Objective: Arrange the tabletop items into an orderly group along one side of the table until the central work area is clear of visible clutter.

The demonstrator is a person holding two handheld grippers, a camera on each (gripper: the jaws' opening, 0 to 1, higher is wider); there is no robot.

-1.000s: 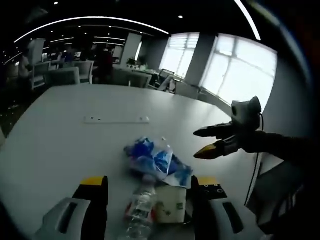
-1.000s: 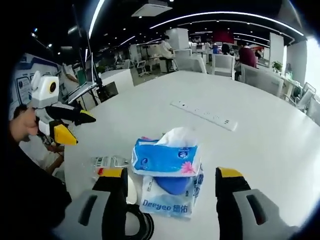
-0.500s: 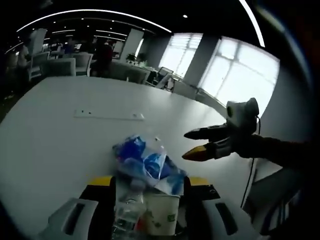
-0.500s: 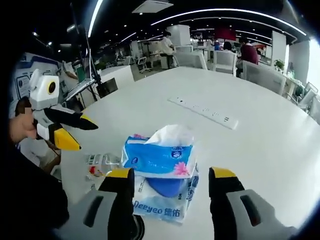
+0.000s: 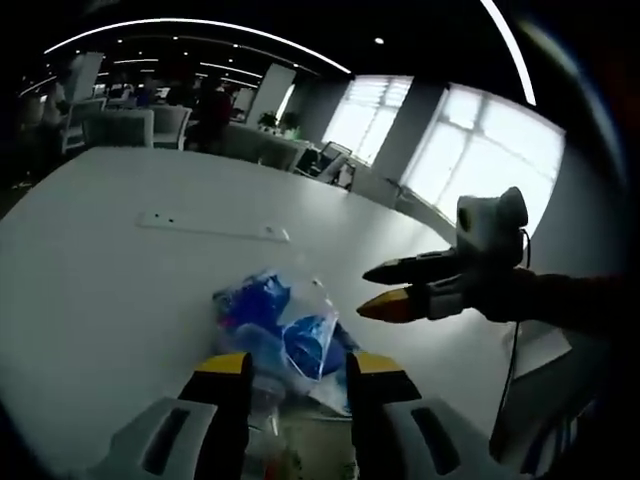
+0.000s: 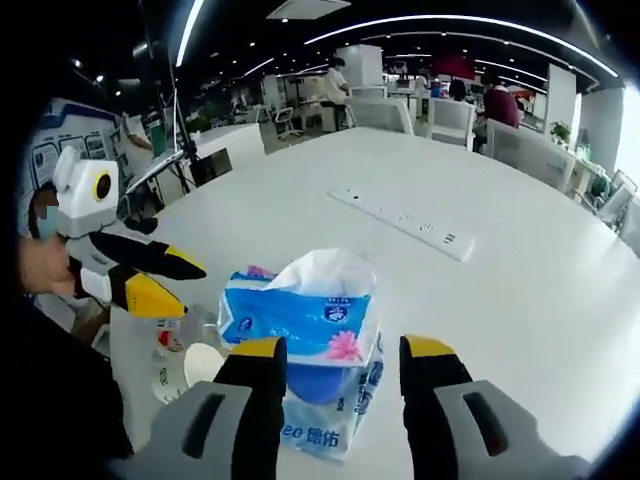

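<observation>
Right gripper point(image 6: 335, 350), jaws apart, straddles the tissue packs point(image 6: 300, 320); centre on both, then close gently. The cup point(image 6: 203, 363) and bottle point(image 6: 200, 325) sit just left, beside the parted left gripper point(image 6: 175, 285). Farther off on the table point(image 6: 520, 270) lies a power strip point(image 6: 400, 217).

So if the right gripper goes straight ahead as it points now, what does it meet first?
Most likely the blue tissue pack, lying right between and ahead of the right gripper's open jaws. Depth is hard to judge.
</observation>
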